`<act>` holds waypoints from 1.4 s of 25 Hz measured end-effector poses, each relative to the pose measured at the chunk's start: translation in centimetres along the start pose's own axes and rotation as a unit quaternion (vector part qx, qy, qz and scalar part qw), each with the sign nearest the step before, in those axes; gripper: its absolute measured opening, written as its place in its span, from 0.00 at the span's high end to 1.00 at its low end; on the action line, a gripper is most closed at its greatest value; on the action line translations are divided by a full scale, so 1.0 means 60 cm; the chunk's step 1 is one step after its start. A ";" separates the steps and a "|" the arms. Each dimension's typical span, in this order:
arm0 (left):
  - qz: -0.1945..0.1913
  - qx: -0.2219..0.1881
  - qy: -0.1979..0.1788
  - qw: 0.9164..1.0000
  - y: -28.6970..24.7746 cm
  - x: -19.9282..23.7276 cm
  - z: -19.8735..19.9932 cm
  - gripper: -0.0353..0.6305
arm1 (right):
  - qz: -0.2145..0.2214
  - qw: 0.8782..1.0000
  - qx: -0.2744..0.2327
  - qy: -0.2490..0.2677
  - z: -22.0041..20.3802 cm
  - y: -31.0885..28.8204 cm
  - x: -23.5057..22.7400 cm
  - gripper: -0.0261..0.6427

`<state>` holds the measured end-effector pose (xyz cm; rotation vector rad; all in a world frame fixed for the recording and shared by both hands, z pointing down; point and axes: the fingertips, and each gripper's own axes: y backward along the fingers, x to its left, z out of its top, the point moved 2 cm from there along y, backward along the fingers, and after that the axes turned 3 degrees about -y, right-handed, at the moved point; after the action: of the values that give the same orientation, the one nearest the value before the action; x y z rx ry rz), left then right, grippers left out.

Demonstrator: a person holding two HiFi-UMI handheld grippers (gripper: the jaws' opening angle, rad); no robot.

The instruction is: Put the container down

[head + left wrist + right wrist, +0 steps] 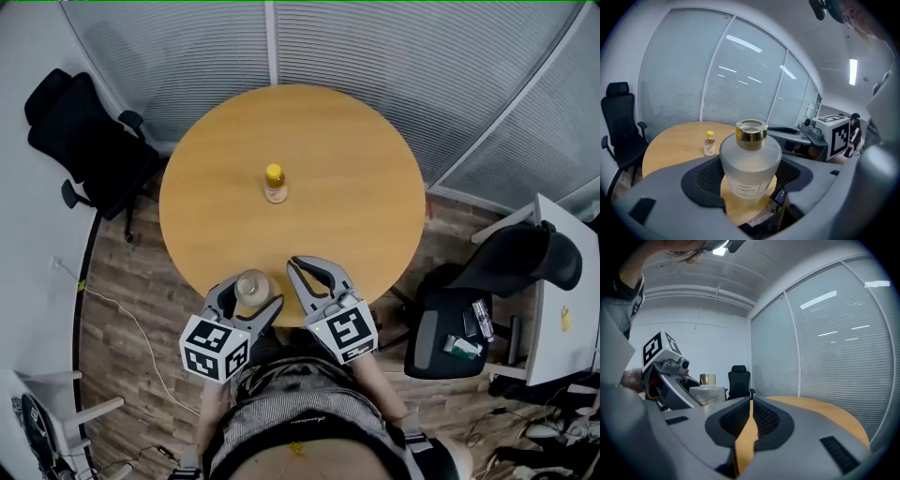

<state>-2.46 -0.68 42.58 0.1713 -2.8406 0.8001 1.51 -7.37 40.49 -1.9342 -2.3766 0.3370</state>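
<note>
**At the table's near edge: container held, not yet set down**

Over the near rim of the round table [356,169], the left gripper [248,293] clasped the frosted, gold-capped container [750,159] between its pads, upright. Whether its base touched the wood could not be told. The right gripper [750,411] sat just beside it, jaws pressed together on nothing.

The main risk, as I judged it, lay in the spot: so near the rim, a release with part of the base overhanging could tip the container off toward the person. Letting go while it hung above the surface could make it drop and topple, and the neighbouring right gripper might knock it.

Counted: one container, one small yellow-capped bottle [275,184] standing well apart at mid-table, two grippers, one table, and two black chairs [84,141].
</note>
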 end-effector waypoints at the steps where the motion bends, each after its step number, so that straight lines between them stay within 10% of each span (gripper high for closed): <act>1: -0.005 0.001 -0.003 1.000 -0.003 0.004 0.002 0.44 | -0.006 1.000 0.000 -0.001 0.001 -0.003 -0.002 0.91; 35: -0.203 0.050 -0.116 0.971 -0.028 0.214 0.046 0.44 | -0.218 0.975 0.013 -0.039 0.005 -0.174 0.020 0.91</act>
<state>-15.12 -4.36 43.78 0.8819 -2.8175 0.8765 -8.85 -8.23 42.21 -1.3530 -2.7359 0.4144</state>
